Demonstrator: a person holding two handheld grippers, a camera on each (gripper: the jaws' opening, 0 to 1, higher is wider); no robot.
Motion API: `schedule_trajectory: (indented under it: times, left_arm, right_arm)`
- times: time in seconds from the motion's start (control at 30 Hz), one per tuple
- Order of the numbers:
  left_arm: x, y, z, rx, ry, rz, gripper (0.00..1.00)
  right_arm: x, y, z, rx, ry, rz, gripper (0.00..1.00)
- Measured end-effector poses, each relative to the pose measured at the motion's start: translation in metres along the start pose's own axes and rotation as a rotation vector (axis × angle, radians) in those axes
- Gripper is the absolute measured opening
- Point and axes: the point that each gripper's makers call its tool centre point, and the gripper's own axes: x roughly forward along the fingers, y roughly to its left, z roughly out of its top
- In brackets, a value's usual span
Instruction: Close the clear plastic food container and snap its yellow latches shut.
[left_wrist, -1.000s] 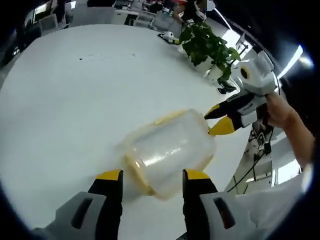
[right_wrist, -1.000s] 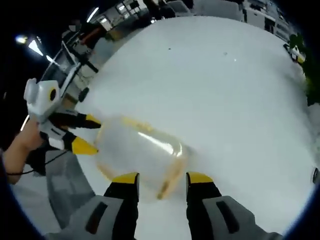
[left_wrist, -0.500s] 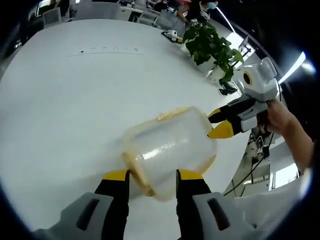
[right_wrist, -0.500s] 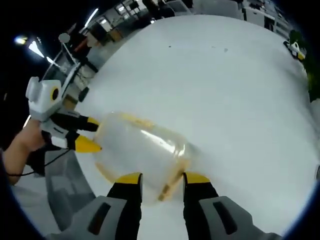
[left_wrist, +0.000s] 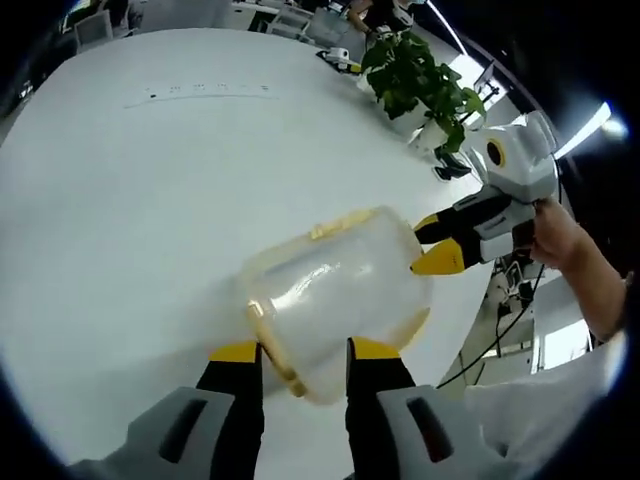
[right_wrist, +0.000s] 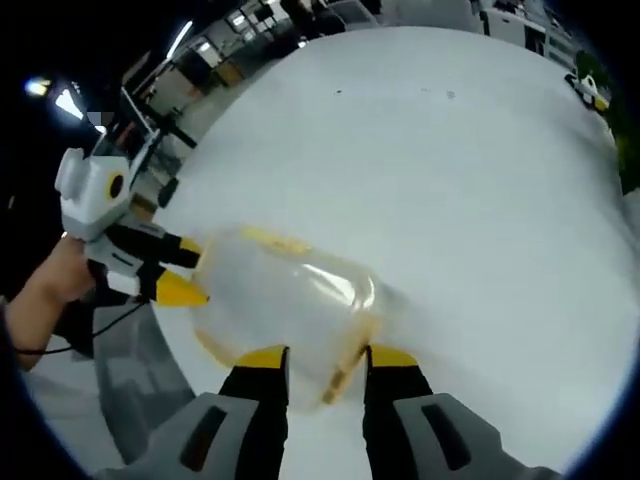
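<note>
Clear plastic container (left_wrist: 335, 300) sits on the white table (left_wrist: 130, 200) between your two tools: your left hand-held gripper (left_wrist: 300, 352) has narrowed onto its yellow latch (left_wrist: 275, 352), and your right hand-held gripper (right_wrist: 323, 355) likewise squeezes the opposite end, so snapping looks underway.

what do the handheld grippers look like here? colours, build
Both match: grey bodies and black jaws with yellow tips on the left gripper and the right gripper. Seen from the other side, each has a white housing with a yellow-ringed black disc. The person's hand is bare.
</note>
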Motion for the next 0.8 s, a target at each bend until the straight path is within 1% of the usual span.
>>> schedule_trajectory:
  times: [0.1,0.2,0.3,0.4,0.6,0.8]
  left_arm:
    - [0.000,-0.002,0.000,0.002,-0.002,0.001,0.29]
    - [0.002,0.002,0.002,0.003,-0.017,-0.001,0.30]
    - [0.002,0.003,0.005,0.006,-0.021,-0.001,0.30]
    - [0.003,0.007,0.005,0.022,-0.022,-0.017,0.30]
    - [0.003,0.007,0.006,0.035,-0.023,-0.025,0.30]
    - [0.003,0.008,0.006,0.037,-0.022,-0.030,0.31]
  right_arm:
    - [-0.001,0.000,0.001,0.019,0.000,-0.003,0.27]
    - [-0.001,0.000,-0.002,0.044,-0.003,-0.006,0.27]
    - [-0.002,0.005,-0.004,0.065,-0.015,-0.017,0.27]
    - [-0.003,0.007,-0.008,0.097,-0.041,-0.029,0.28]
    - [-0.003,0.007,-0.007,0.123,-0.070,-0.042,0.28]
    - [-0.004,0.007,-0.007,0.133,-0.084,-0.033,0.28]
